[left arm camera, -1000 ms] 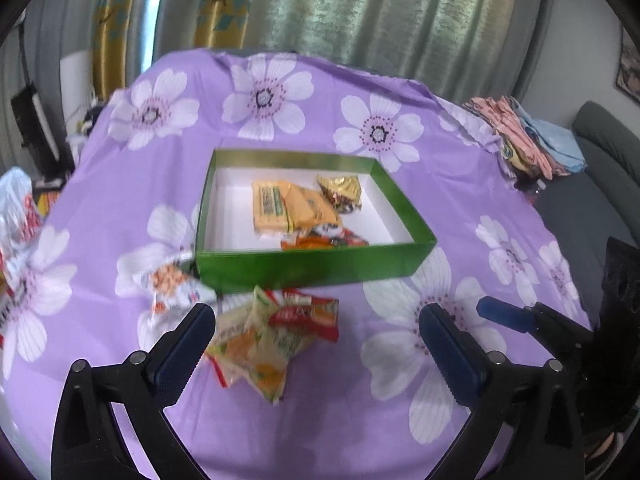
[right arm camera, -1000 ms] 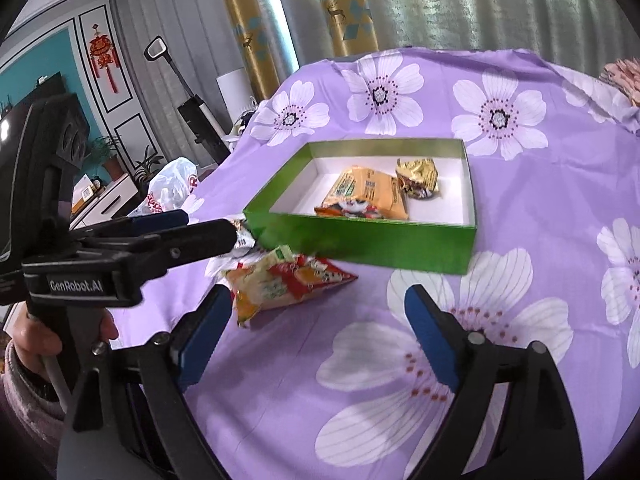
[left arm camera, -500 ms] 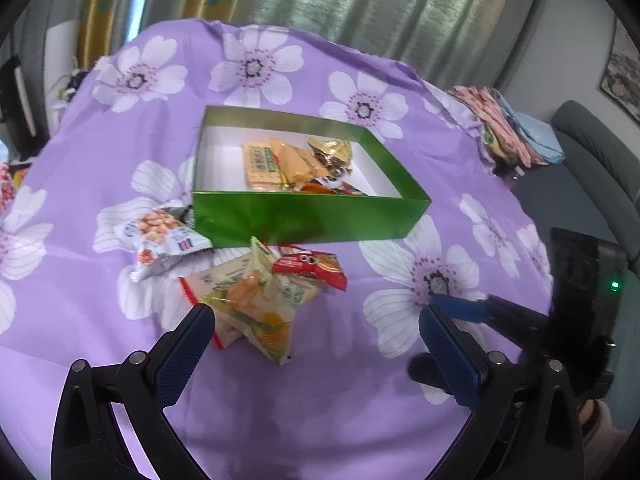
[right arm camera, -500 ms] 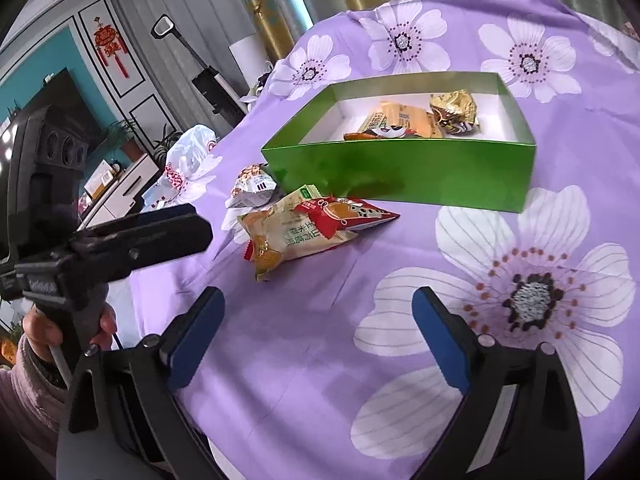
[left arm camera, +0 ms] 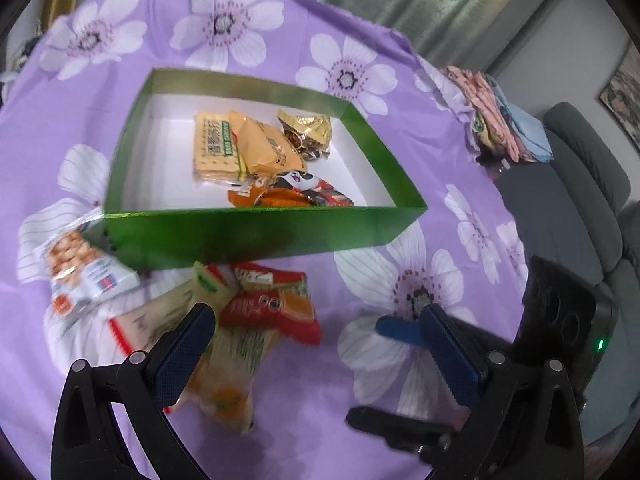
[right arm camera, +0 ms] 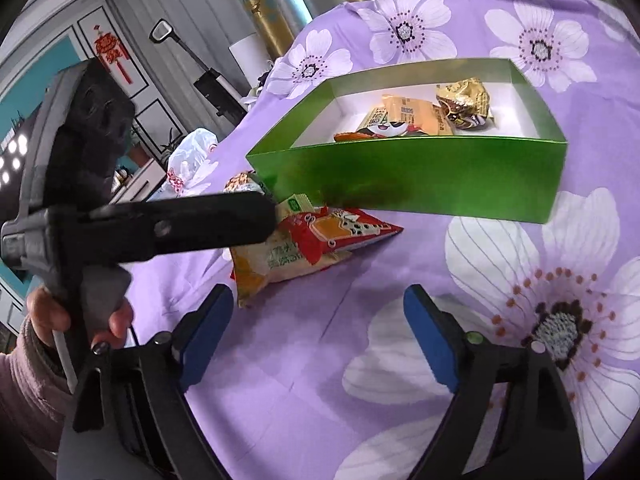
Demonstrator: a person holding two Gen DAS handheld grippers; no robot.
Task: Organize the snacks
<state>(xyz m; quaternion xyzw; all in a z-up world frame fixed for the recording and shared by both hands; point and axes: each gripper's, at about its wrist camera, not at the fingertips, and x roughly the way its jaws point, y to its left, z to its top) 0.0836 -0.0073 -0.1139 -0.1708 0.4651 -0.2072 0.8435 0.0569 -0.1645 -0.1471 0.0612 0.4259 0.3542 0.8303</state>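
Loose snacks sit on the purple flowered counter (left arm camera: 360,432), just in front of the near wall of the green box (left arm camera: 256,236), toward its left corner. Top of the pile: red packet (left arm camera: 272,312) lying over a pale yellow-orange packet (left arm camera: 228,376); a white nut packet (left arm camera: 80,276) lies off to the left, beside the box corner.

Left tongs (left arm camera: 316,352): jaws wide apart, clamped on nothing. Left pad overlaps the pile in its own view, the red packet's edge just inside it; I can't tell whether it touches. The pile lies dead ahead and slightly left of centre for this tool.

Right tongs (right arm camera: 320,336): jaws well apart but closing, only bare cloth between them. From this side the pile lies ahead and up-left, and the left tool's body crosses in front of it.

Key relation:
- Left hand is the nearer one, by my read. The right has to reach across.
- Long axis of the red packet (right arm camera: 340,232) runs roughly left-right, near parallel to the box's front wall. The pale packet (right arm camera: 280,268) under it runs more diagonal, its near end pointing back toward the tongs.
- So a straight-in left grab meets the red packet along its length. I'd roll the wrist or take it by the short end.

The box already holds a cracker pack, an orange pack, a gold wrapper and a panda-print packet. Its left half is bare floor, right behind the pile, so the lift is short: up, over the near wall.

Risk: the two stacked packets may come up together.
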